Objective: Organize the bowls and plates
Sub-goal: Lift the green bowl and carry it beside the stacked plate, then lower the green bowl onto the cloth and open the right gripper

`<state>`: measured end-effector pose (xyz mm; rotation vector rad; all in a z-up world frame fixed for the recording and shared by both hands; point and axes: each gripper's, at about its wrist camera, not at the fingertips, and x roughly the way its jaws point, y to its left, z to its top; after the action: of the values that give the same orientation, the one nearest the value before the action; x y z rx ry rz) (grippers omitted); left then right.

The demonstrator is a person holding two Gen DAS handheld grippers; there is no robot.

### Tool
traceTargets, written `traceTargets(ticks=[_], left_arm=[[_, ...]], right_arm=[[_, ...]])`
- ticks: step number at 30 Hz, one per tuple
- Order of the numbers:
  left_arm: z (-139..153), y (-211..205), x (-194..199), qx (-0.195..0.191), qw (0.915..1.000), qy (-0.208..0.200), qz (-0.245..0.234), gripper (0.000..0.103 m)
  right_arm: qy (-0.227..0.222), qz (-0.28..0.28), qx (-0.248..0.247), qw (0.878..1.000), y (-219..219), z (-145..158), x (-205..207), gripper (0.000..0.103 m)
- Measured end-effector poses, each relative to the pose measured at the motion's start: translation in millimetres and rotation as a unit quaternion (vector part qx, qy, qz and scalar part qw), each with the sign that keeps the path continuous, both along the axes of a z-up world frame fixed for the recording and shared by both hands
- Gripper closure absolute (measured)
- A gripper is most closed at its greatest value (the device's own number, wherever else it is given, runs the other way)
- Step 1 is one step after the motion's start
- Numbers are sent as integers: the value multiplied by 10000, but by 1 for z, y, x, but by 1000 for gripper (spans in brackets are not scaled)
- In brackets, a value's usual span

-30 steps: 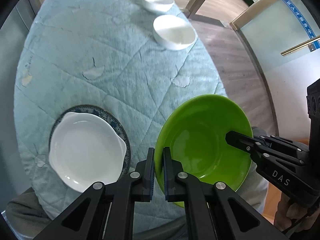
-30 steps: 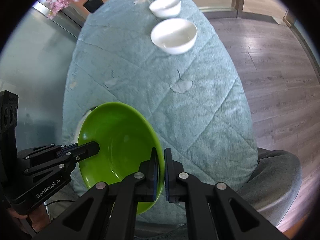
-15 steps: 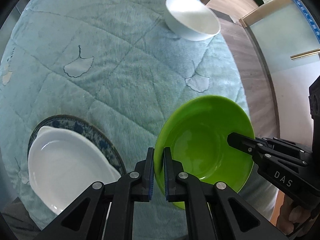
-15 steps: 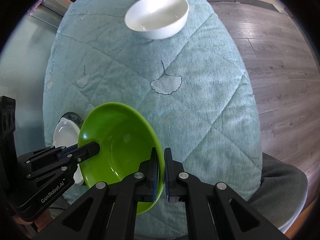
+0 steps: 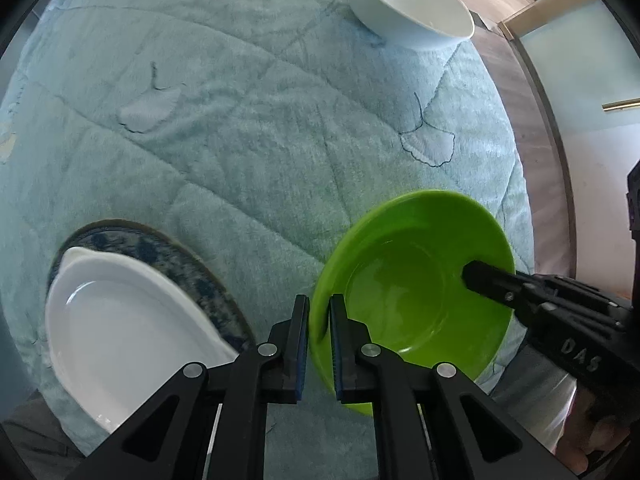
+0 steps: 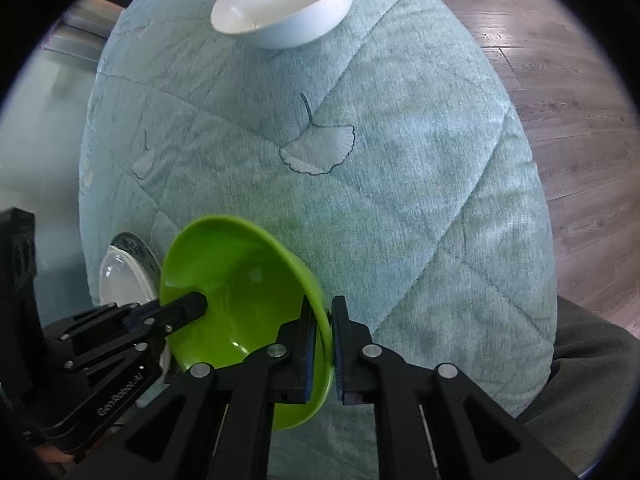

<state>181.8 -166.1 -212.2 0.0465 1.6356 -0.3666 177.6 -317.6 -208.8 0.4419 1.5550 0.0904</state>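
A green bowl (image 5: pixel 412 292) (image 6: pixel 240 292) sits low over the near edge of the quilted teal table (image 5: pixel 260 120), slightly tilted. My left gripper (image 5: pixel 319 312) straddles its left rim and my right gripper (image 6: pixel 325 316) straddles its right rim. Both sets of jaws are opening, with the thin rim still between the pads and a sliver of gap showing. To the left lies a white eared dish (image 5: pixel 120 328) stacked on a blue-patterned plate (image 5: pixel 168 252). A white bowl (image 5: pixel 412 12) (image 6: pixel 284 4) stands at the far side.
The table's right edge drops to a wooden floor (image 6: pixel 580 80). A person's grey-clad lap (image 6: pixel 592 380) lies below the near edge. Bare quilt spreads between the green bowl and the white bowl.
Both grippers came down toward the table with the green bowl, so the cloth and dishes look larger. The gap between each pair of pads has widened slightly.
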Motion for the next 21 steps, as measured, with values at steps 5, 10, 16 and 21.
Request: traceTargets(ticks=[5,10,16,21], left_arm=[[67,14,-20,180,9930,-1164,18,59],[156,58,-64,284,9604,-2753,310,3],[182,101,-115,213,9509,-3055,452,2],[187,112,-141,207,9475,-3097,767,2]], right_arm=[[-662,-212,-571,9959,-18,49,-16,29],[-1308,-259,-1044,9856,-13,98,-57,20],[-1722,-282,-838,9811,24,110,-85,0],[-2405,102,-997,9655,48,136,-103,1]])
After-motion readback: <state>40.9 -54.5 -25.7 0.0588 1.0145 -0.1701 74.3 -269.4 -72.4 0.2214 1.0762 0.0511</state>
